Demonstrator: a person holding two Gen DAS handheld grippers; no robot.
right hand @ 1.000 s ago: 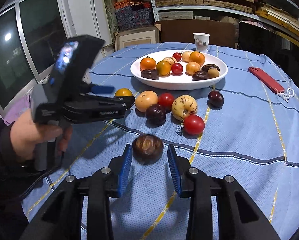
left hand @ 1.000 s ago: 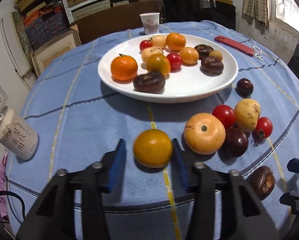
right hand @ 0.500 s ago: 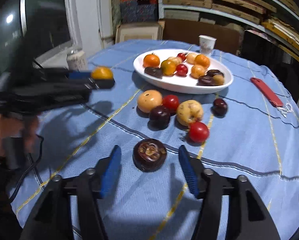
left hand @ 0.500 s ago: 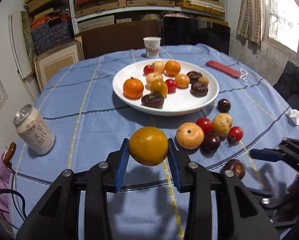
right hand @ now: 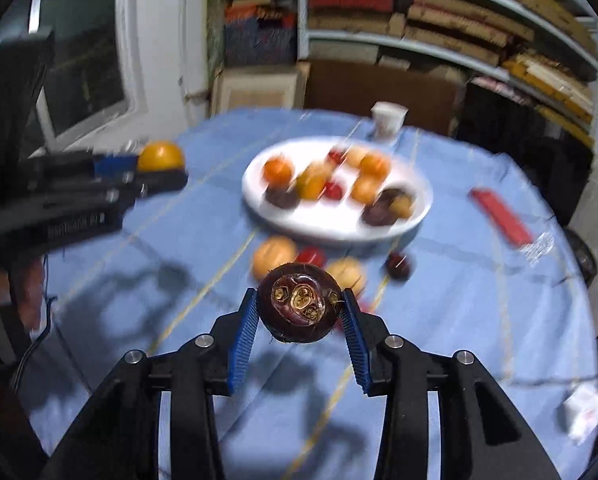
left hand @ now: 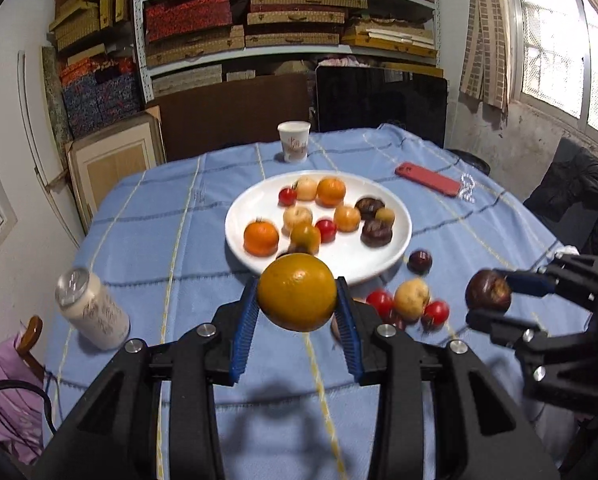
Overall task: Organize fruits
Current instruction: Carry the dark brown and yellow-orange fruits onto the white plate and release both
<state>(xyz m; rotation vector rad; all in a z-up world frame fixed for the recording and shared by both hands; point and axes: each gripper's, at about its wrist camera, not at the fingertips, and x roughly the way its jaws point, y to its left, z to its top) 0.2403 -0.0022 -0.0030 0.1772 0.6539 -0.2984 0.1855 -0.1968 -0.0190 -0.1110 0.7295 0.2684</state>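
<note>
My left gripper (left hand: pixel 297 300) is shut on an orange fruit (left hand: pixel 297 297) and holds it in the air in front of the white plate (left hand: pixel 379 264). The plate holds several fruits. My right gripper (right hand: pixel 298 307) is shut on a dark brown mangosteen (right hand: pixel 298 307), lifted above the blue tablecloth; it also shows in the left wrist view (left hand: pixel 488 291) at the right. Loose fruits lie on the cloth near the plate's front: a red tomato (left hand: pixel 379 301), a yellow fruit (left hand: pixel 411 298), a dark fruit (left hand: pixel 419 261). The left gripper shows at the left of the right wrist view (right hand: pixel 161 168).
A drink can (left hand: pixel 91 312) stands at the table's left. A paper cup (left hand: pixel 294 142) stands behind the plate. A red flat case (left hand: pixel 427 179) lies at the back right. Shelves with boxes line the wall behind; a black chair stands at the right.
Both grippers have risen. The right gripper closed on the mangosteen and lifted it off the cloth. The left gripper kept hold of the orange fruit and raised it further.
</note>
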